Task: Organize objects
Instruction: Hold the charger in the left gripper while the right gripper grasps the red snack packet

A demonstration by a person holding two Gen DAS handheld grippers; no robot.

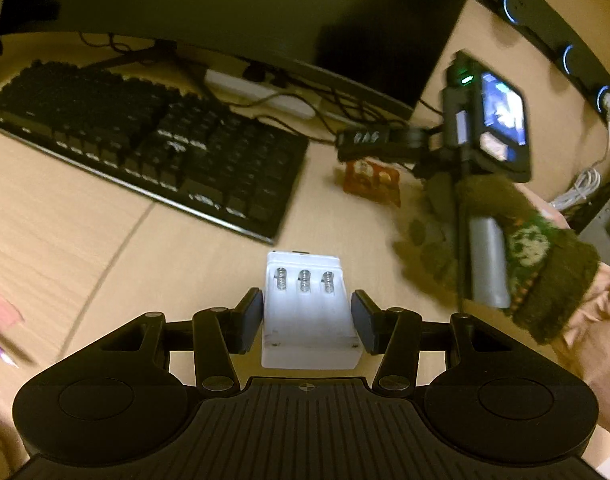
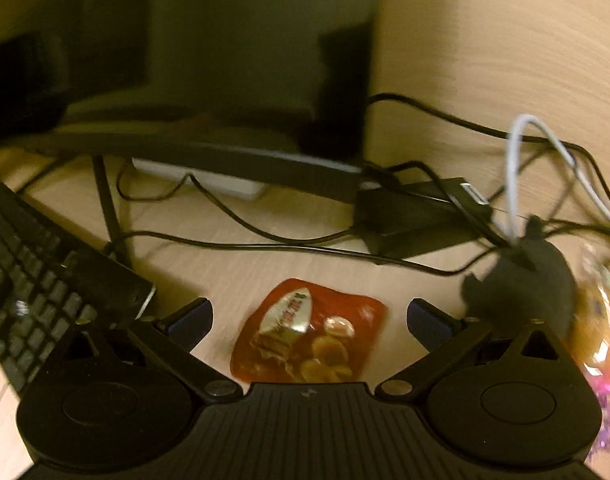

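We hold the white battery holder between the two dark pads of our left tongs; the pads press on its smooth plastic sides, so these tongs are closed on it. It is a rectangular box, a little translucent, with three small metal springs in a row at its far end. Beyond the left tongs and to their left lies the black keyboard, long and flat with many square keys, on the pale desk of wood grain. Our right tongs stand wide open, and their blue-edged pads touch nothing. Between them, lying flat on the desk, is the red snack packet, glossy and crinkled, with rounded corners. Beyond these tongs thin black cables curve over the desk, and a white cable makes a loop to the right.
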